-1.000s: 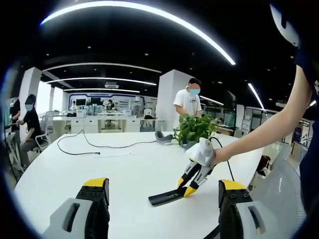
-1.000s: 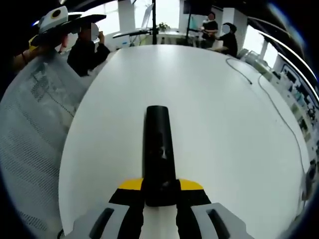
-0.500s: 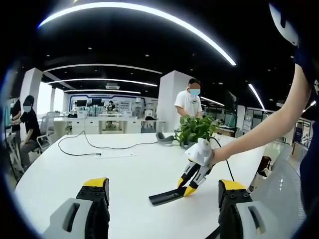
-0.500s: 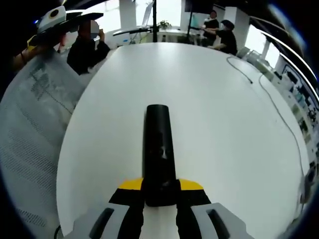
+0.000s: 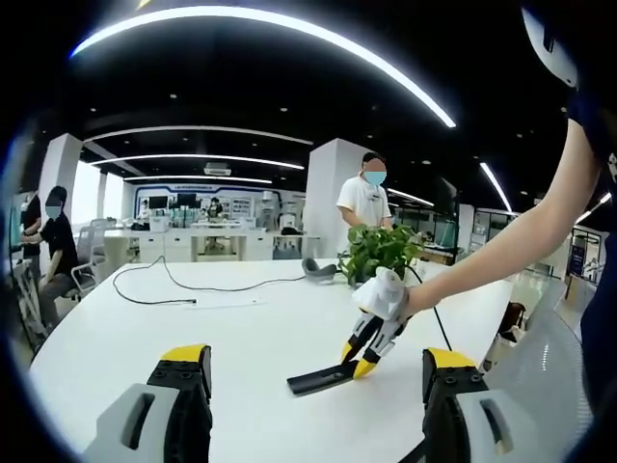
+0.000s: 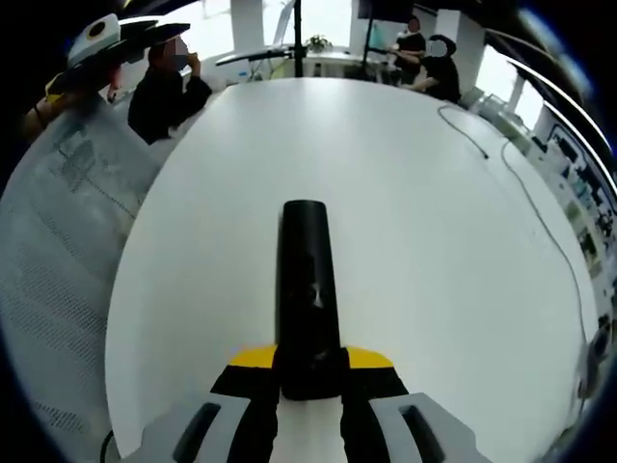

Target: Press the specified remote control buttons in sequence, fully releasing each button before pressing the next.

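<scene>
A long black remote (image 6: pixel 307 280) lies lengthwise over the white table (image 6: pixel 415 241), its near end clamped between my right gripper's (image 6: pixel 308 371) yellow-tipped jaws. In the left gripper view the same remote (image 5: pixel 318 379) slants down, its far tip at or just above the table (image 5: pixel 145 328), with the right gripper (image 5: pixel 364 349) shut on its upper end and a person's hand behind it. My left gripper (image 5: pixel 315 361) hangs over the table's near edge, its jaws wide apart with nothing between them. The left gripper (image 6: pixel 101 34) also appears at the top left of the right gripper view.
A potted plant (image 5: pixel 376 249), a grey headset (image 5: pixel 318 265) and a black cable (image 5: pixel 183 285) lie on the far side. A mesh chair back (image 6: pixel 58 241) stands beside the table edge. Several people sit or stand around the room.
The right gripper and the held remote have shifted slightly to the left in the left gripper view. The left gripper has stayed open and still.
</scene>
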Tool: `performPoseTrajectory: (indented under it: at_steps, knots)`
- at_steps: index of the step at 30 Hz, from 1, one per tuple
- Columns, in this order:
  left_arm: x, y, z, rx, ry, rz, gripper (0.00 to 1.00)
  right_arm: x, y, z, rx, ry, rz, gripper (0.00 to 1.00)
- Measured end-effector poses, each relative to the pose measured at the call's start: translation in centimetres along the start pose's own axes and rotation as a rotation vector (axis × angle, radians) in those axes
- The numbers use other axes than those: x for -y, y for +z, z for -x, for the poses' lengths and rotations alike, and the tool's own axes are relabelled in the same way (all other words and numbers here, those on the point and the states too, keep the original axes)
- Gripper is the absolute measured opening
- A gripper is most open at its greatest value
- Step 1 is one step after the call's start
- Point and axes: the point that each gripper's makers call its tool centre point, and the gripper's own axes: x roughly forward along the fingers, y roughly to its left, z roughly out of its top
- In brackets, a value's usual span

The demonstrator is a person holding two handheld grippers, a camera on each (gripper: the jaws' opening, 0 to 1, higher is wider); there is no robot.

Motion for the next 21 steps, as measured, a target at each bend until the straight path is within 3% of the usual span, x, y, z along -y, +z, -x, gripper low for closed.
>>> performPoseTrajectory:
  at_steps: [21]
  knots:
    - [-0.1, -0.2, -0.1, -0.012, 0.002, 0.006, 0.94, 1.2, 0.0, 0.0, -0.009, 0.005, 0.006, 0.21]
